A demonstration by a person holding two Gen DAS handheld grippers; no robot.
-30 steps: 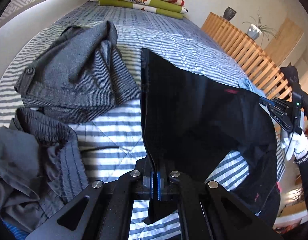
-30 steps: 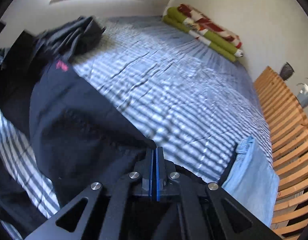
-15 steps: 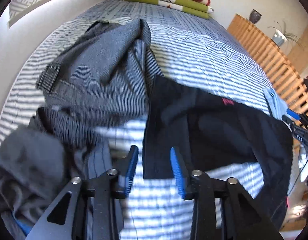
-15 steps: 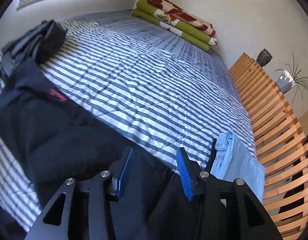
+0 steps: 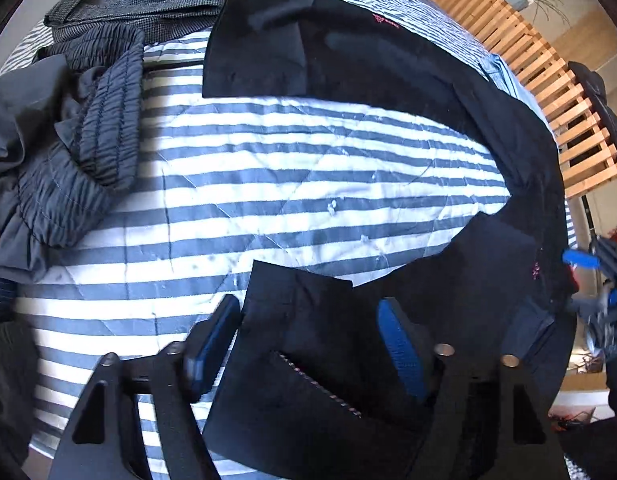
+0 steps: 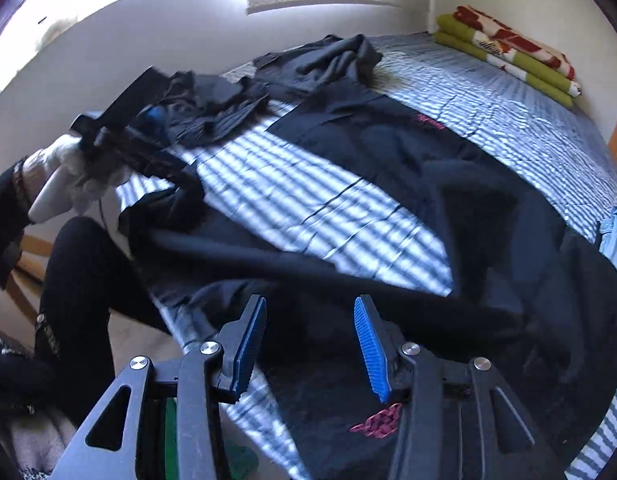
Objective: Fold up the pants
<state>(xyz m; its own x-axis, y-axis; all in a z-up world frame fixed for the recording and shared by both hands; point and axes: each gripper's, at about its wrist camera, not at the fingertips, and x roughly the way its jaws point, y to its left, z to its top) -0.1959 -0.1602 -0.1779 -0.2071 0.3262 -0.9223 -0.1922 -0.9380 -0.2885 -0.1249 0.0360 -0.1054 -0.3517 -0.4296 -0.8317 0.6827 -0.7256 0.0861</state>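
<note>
We note the black pants spread in a V on the striped bed, near leg's hem between our left gripper pads. Both grippers, right gripper included, gape wide, holding nothing. Fabric looks soft, light, limp; we judge hems and waistband the best holds.

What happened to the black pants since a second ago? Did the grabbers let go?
Yes. Both let go: the left gripper and right gripper were clamped shut on the black pants, holding them up; now both are open and the pants lie spread on the striped bed, legs apart. The left gripper has moved to the near leg's end. The grey clothes stayed put.
</note>
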